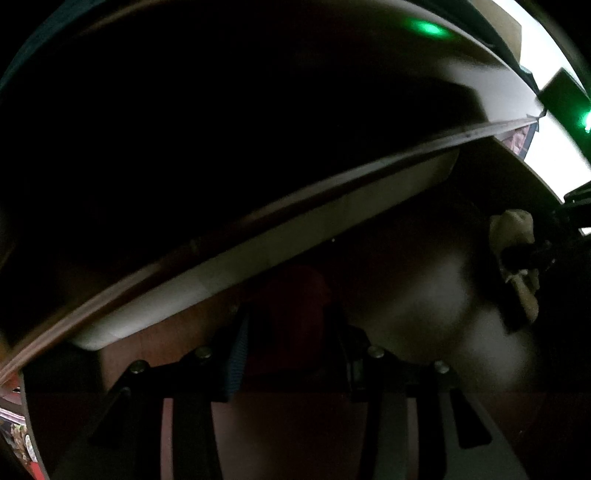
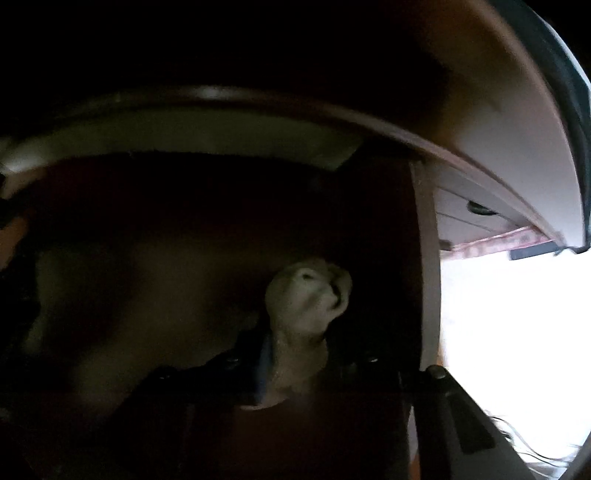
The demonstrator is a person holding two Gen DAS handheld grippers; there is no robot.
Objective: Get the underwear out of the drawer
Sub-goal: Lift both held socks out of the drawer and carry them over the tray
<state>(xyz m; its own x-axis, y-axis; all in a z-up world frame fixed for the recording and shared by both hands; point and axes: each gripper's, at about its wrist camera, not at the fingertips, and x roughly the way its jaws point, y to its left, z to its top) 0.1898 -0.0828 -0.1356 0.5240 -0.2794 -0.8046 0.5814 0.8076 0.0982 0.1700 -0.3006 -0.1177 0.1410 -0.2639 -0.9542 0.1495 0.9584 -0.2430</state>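
- The right gripper [image 2: 299, 363] is pointing down into the dark wooden drawer [image 2: 424, 258], and its fingers are pinching a cream-coloured piece of underwear [image 2: 306, 299] (the cloth is bunching up above the finger tips).
- In the left wrist view, the same cream underwear [image 1: 511, 236] is showing at the right side, with the dark fingers [image 1: 524, 256] of the right gripper pressing across it.
- The left gripper [image 1: 291, 354] is sitting inside the drawer [image 1: 258, 254] too, and its fingers are closing narrowly on a dark red piece of cloth [image 1: 291, 295] (the picture is dim, but the cloth is filling the gap between them).
- The pale inner wall of the drawer is running across both views, and bright daylight is coming in at the right edge.
- A green light [image 1: 428, 27] is glowing at the top of the left wrist view.
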